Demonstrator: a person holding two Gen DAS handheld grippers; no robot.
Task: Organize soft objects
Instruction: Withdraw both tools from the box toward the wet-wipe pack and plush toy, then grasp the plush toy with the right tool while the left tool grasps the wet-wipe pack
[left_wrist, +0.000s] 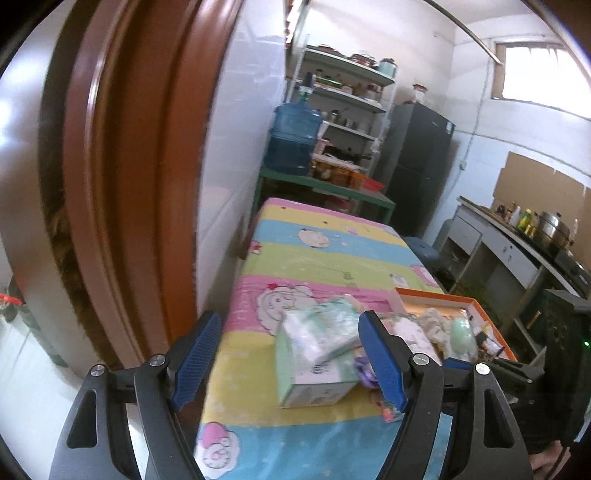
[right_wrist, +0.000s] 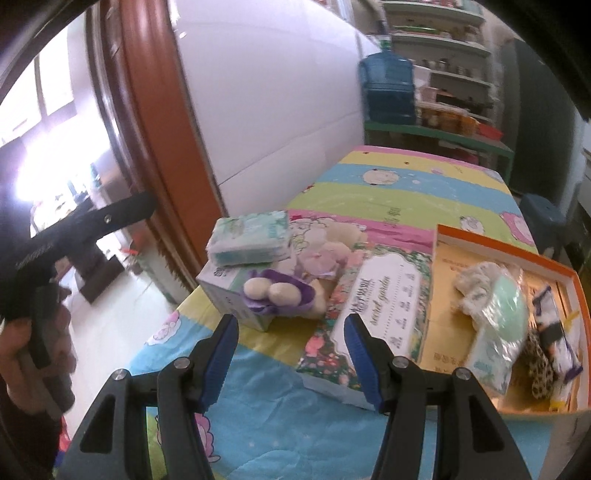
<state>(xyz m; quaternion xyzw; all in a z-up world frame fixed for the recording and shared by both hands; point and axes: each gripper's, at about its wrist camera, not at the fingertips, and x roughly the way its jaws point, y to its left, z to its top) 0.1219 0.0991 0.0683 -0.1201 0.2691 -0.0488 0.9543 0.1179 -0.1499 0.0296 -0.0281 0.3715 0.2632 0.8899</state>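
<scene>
A soft tissue pack (right_wrist: 251, 238) lies on a green tissue box (right_wrist: 229, 291); both show in the left wrist view, pack (left_wrist: 325, 326) on box (left_wrist: 314, 380). A plush toy (right_wrist: 291, 280) with purple feet lies beside them. A floral tissue box (right_wrist: 369, 299) sits next to an orange-rimmed tray (right_wrist: 576, 295) holding a cream cloth (right_wrist: 476, 288), a bagged green sponge (right_wrist: 506, 314), a leopard item (right_wrist: 539, 365) and a packet (right_wrist: 557, 332). My left gripper (left_wrist: 288, 354) is open and empty, above the table's near left. My right gripper (right_wrist: 291, 339) is open and empty, short of the floral box.
The table (left_wrist: 332, 254) has a striped cartoon cloth. A brown door frame (left_wrist: 122, 184) and white wall stand to the left. Behind the table are a green bench with a water jug (left_wrist: 291, 136), shelves, and a dark fridge (left_wrist: 417, 162). A counter (left_wrist: 517, 236) runs along the right.
</scene>
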